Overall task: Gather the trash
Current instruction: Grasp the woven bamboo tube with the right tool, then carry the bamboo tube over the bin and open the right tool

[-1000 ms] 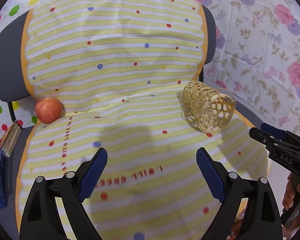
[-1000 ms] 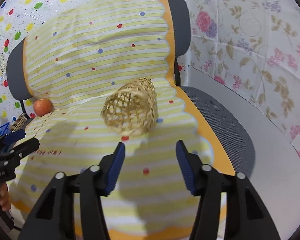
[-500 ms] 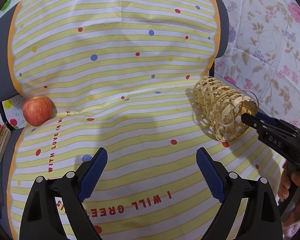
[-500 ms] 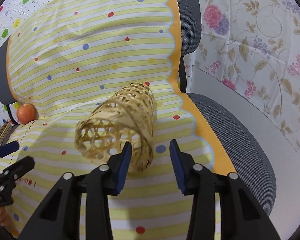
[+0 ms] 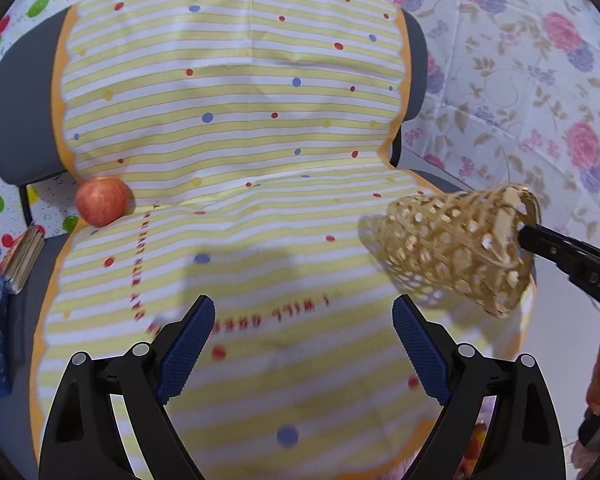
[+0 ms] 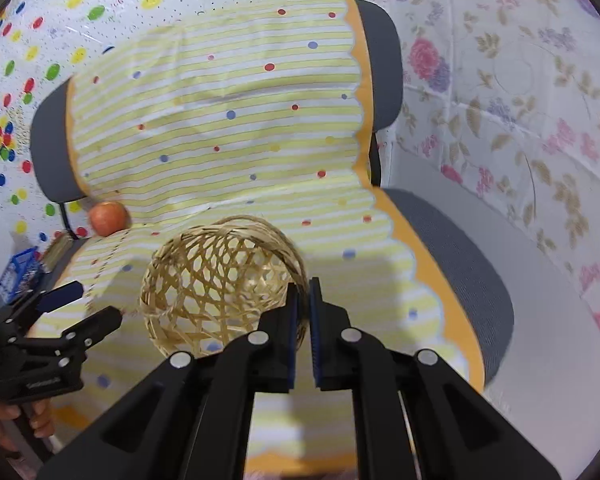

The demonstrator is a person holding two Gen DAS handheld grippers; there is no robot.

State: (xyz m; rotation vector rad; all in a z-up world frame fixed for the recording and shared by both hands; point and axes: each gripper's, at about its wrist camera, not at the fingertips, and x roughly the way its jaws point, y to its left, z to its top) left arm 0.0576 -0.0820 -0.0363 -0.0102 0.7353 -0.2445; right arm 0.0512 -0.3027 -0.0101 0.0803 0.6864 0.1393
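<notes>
My right gripper [image 6: 303,300] has just closed and now pinches the rim of the woven basket [image 6: 220,284], holding it above the striped cloth [image 6: 220,120] on the chair seat. My left gripper [image 5: 302,344] is spread wide with nothing between its fingers. An apple [image 5: 100,200] rests at the seat's back left corner.

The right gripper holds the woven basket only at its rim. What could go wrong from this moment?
1. The right gripper has just closed on the thin rim of the woven basket, off to one side. The basket hangs tilted and could swing or slip out.
2. The open weave may bend or crack under the pinch.
3. The apple sits at the edge of the striped cover on the chair; a nudge from the open left gripper might roll it off.
</notes>
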